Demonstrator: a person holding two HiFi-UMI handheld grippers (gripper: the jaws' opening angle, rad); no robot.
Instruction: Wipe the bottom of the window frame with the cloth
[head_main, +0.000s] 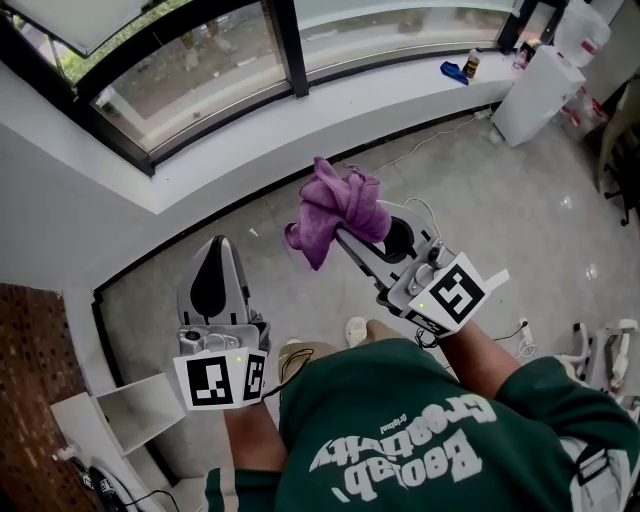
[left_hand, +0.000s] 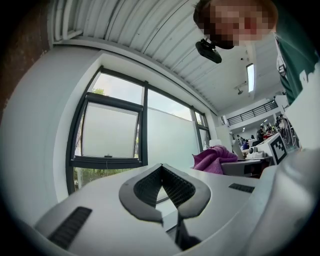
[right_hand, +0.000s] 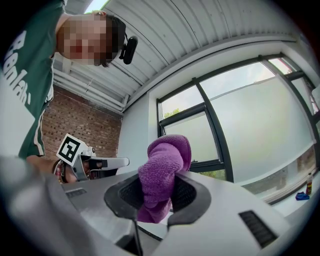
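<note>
The purple cloth (head_main: 335, 210) is bunched up in the jaws of my right gripper (head_main: 345, 237), which is shut on it and held up over the floor, short of the sill. In the right gripper view the cloth (right_hand: 162, 167) stands between the pads of the right gripper (right_hand: 157, 194). My left gripper (head_main: 218, 248) hangs lower left, shut with nothing in it; its tips meet in the left gripper view (left_hand: 161, 169), where the cloth (left_hand: 212, 159) shows to the right. The dark window frame's bottom rail (head_main: 220, 128) runs above a white sill (head_main: 300, 120).
A blue object (head_main: 455, 72) and a small bottle (head_main: 471, 63) lie on the sill at far right. A white cabinet (head_main: 535, 95) stands beside it. A brick wall (head_main: 30, 380) and a white shelf (head_main: 120, 410) are at left. A cable trails along the floor.
</note>
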